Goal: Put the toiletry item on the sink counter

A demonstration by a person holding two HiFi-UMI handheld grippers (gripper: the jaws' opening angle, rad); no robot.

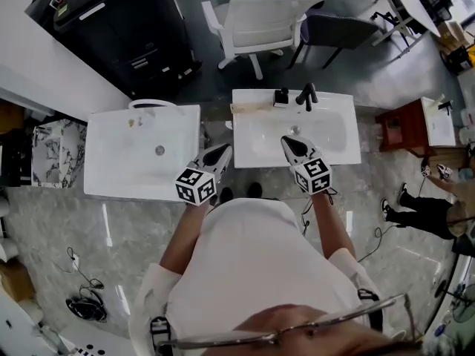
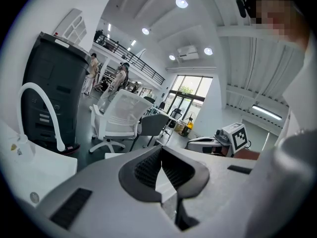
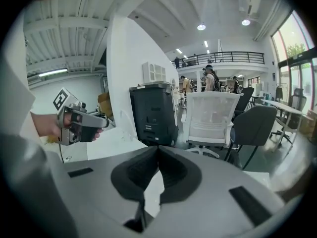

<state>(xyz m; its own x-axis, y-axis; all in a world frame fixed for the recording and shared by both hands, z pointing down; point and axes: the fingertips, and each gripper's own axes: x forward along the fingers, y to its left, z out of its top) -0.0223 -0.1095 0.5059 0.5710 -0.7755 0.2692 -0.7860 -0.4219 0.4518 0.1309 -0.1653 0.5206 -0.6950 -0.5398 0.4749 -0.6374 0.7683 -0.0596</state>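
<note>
Two white sinks stand side by side below me, the left sink (image 1: 111, 176) and the right sink (image 1: 349, 150). On the right sink's back ledge lie a long beige item (image 1: 249, 107) and a small dark item (image 1: 280, 97), beside a black faucet (image 1: 306, 95). My left gripper (image 1: 223, 151) hovers between the two sinks, jaws shut and empty; its closed tips (image 2: 161, 151) hold nothing. My right gripper (image 1: 286, 142) hangs over the right basin, also shut (image 3: 158, 148) with nothing in it. Each gripper shows in the other's view: the right one (image 2: 233, 138), the left one (image 3: 74, 123).
The left sink has a white curved faucet (image 1: 152, 104) and small bits (image 1: 133, 122) on its ledge. Behind the sinks stand a black cabinet (image 1: 119, 28), a white chair (image 1: 260, 24) and a dark chair (image 1: 338, 30). A red stand (image 1: 401, 128) is at the right.
</note>
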